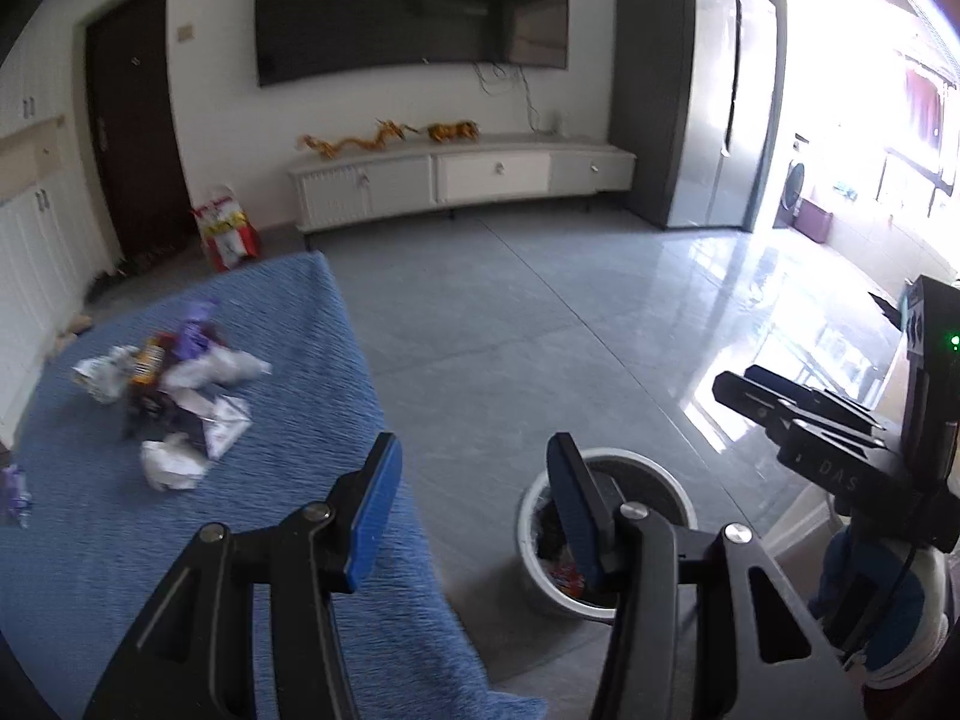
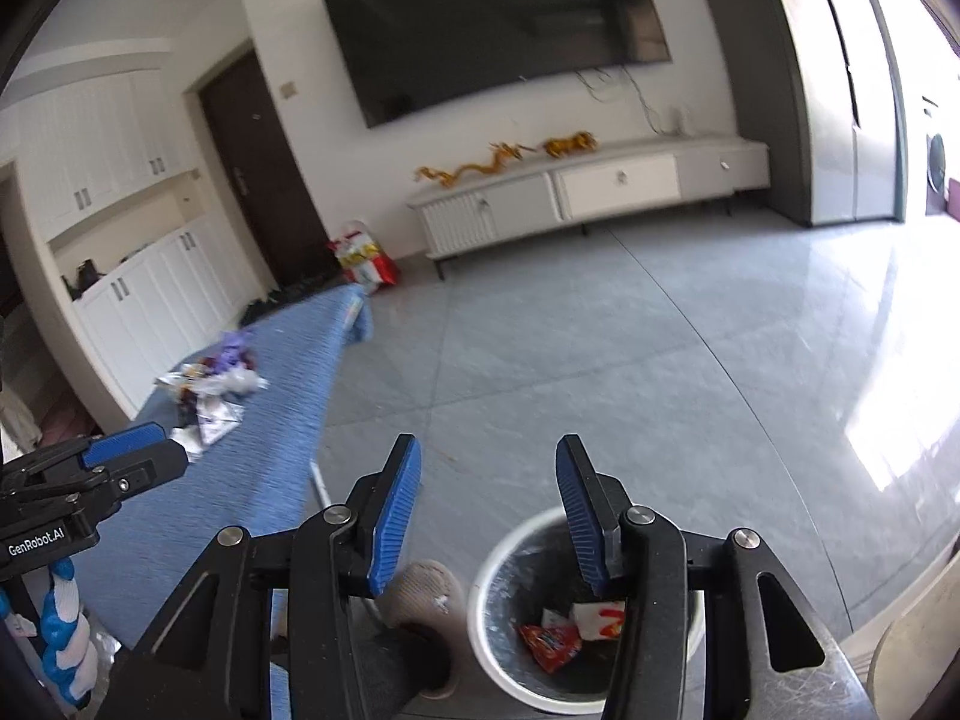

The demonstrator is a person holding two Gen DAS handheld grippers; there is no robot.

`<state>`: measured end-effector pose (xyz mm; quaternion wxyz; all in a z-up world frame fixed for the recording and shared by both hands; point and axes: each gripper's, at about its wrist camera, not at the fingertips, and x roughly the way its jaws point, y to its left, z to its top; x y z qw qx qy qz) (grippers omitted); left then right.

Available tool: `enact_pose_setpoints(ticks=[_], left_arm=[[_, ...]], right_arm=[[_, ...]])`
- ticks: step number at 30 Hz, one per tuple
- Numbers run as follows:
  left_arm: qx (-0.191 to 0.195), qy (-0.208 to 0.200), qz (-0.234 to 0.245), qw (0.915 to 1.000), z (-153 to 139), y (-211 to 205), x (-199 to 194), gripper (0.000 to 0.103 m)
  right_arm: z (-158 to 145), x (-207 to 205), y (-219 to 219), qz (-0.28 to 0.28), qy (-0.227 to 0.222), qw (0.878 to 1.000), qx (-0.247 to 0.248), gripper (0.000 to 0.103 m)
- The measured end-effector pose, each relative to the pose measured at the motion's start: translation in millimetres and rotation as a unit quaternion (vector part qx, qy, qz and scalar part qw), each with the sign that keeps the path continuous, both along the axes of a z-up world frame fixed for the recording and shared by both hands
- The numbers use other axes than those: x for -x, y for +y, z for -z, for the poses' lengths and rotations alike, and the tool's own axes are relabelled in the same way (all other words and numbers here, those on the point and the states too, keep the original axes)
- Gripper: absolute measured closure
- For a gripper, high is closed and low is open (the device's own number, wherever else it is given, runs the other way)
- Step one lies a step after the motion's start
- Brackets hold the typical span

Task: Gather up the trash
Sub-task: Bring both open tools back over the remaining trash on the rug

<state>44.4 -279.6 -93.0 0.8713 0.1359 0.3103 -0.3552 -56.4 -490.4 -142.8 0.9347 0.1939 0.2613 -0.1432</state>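
Observation:
A heap of crumpled white paper and purple and orange wrappers (image 1: 174, 384) lies on the blue-clothed table (image 1: 300, 360), far left of my left gripper (image 1: 474, 456). That gripper hangs open and empty past the table's right edge, beside the white bin (image 1: 606, 459) on the floor. In the right wrist view my right gripper (image 2: 489, 456) is open and empty above the bin (image 2: 498, 552), which holds a red wrapper (image 2: 549, 645) and a white one (image 2: 594, 618). The heap (image 2: 213, 384) shows at the left there.
A single purple wrapper (image 1: 15, 492) lies at the table's left edge. A person's slippered foot (image 2: 420, 594) stands by the bin. Grey tiled floor (image 1: 540, 312) stretches to a white TV cabinet (image 1: 462, 177), a red gift bag (image 1: 228, 234) and a tall grey fridge (image 1: 702, 90).

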Motion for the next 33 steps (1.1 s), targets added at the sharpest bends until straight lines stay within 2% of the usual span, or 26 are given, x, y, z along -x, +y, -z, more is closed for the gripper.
enact_pose_setpoints(ticks=[3, 13, 15, 22, 33], left_arm=[[0.01, -0.021, -0.025, 0.9994, -15.0, 22.2, 2.3, 0.046], [0.039, -0.063, -0.112, 0.9909, -47.3, 112.6, -5.2, 0.045], [0.045, -0.066, -0.128, 0.9885, -50.2, 131.2, -7.6, 0.043], [0.061, -0.067, -0.174, 0.9806, -50.5, 186.5, -16.8, 0.042], [0.086, -0.044, -0.201, 0.9748, -36.3, 243.4, -39.3, 0.041]], right_arm=[[-16.5, -2.5, 17.2, -0.021, -0.014, 1.0, 0.013, 0.055], [-54.3, -20.5, 78.0, -0.081, -0.035, 0.995, 0.048, 0.055], [-59.8, -26.7, 91.5, -0.094, -0.036, 0.993, 0.054, 0.055], [-71.8, -48.4, 132.1, -0.14, -0.032, 0.987, 0.069, 0.054], [-75.0, -80.2, 176.2, -0.181, -0.002, 0.98, 0.078, 0.054]])
